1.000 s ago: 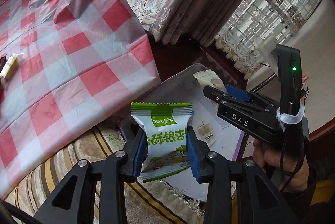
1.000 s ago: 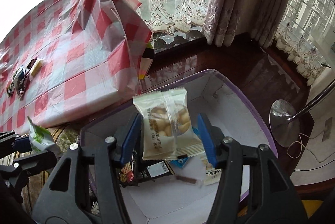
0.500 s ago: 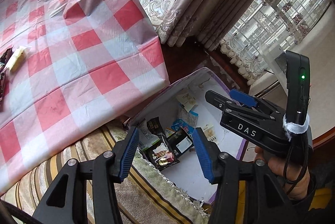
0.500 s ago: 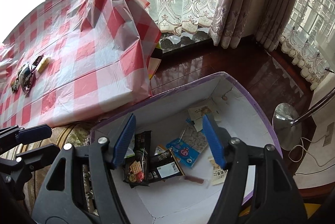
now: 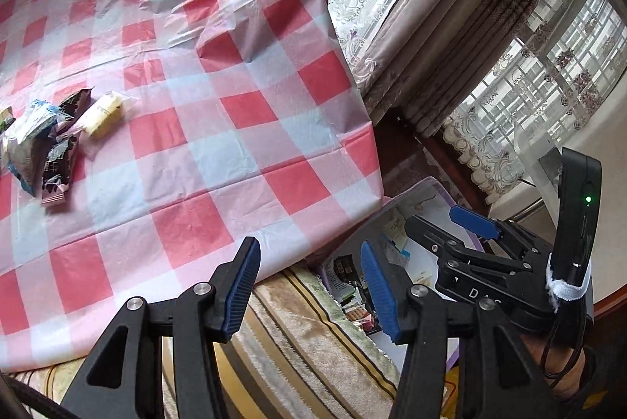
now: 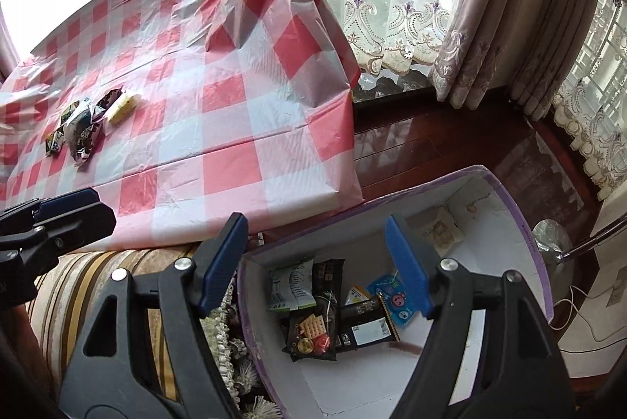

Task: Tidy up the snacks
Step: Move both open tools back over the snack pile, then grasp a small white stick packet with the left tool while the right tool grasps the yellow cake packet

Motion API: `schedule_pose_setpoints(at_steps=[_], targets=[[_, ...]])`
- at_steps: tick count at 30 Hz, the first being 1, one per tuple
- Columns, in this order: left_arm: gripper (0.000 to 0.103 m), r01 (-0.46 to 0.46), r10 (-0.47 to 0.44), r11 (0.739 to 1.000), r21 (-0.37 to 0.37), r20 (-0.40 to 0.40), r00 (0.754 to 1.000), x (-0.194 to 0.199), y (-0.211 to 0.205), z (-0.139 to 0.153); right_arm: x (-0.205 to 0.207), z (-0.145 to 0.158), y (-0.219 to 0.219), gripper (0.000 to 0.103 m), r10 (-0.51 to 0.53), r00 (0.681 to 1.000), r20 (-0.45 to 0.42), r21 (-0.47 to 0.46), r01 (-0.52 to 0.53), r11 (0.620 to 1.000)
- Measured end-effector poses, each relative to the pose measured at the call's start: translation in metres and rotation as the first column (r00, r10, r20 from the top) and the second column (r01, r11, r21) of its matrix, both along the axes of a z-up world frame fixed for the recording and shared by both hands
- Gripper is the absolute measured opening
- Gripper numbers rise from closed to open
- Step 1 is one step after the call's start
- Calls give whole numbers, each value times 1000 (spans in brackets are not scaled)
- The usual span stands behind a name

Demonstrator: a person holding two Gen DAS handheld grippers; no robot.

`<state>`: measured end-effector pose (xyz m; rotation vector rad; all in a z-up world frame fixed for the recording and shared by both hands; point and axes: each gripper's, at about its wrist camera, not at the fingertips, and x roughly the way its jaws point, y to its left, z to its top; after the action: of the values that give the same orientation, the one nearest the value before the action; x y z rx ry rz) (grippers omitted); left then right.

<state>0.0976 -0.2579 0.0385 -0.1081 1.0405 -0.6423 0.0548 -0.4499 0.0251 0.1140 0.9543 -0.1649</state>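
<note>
Both grippers are open and empty. My left gripper (image 5: 309,286) hangs over the table's near edge and the striped seat. My right gripper (image 6: 317,262) hovers above the purple-rimmed white box (image 6: 521,223), which holds several snack packets (image 6: 313,333), among them a green and white packet (image 6: 292,284). The box (image 5: 431,188) and the right gripper (image 5: 476,227) also show at right in the left wrist view. A small heap of snacks (image 5: 51,137) with a yellow bar (image 5: 104,109) lies on the checked tablecloth at far left; it also shows in the right wrist view (image 6: 84,129).
The table with the red and white checked cloth (image 5: 203,129) fills the left half. A striped, fringed cushion (image 6: 94,286) lies below its edge. Dark wooden floor (image 6: 431,145), curtains (image 6: 529,8) and a chrome lamp base (image 6: 550,239) are at right.
Both grippers opened and dropped their packets into the box: the left the green packet, the right the pale biscuit packet. Both have since swung left toward the table.
</note>
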Motion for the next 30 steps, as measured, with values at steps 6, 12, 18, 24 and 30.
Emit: schedule_pose_setpoints(at_steps=[6,12,18,24,30], targets=[[55,-113,113,994,-7,20,993,19,52,2,21,2,32,79,38,999,0,24,-38,999],[55,-256,256,967,-17,19,967,40,120,-4,46,4,62,80,56,998,11,58,-56,997],[54,-385,385,922,-35,19,923,58,186,-11,75,2,94,80,74,997,9,89,-74,993],[54,-481,481,875,-60,-9,877,78,240,-26,107,-10,127,80,102,995,-18,125,-99,987],[53,-481,475,872,-90,-80,876,104,263,-51,136,-29,160,80,131,989,-66,95,-124,988]])
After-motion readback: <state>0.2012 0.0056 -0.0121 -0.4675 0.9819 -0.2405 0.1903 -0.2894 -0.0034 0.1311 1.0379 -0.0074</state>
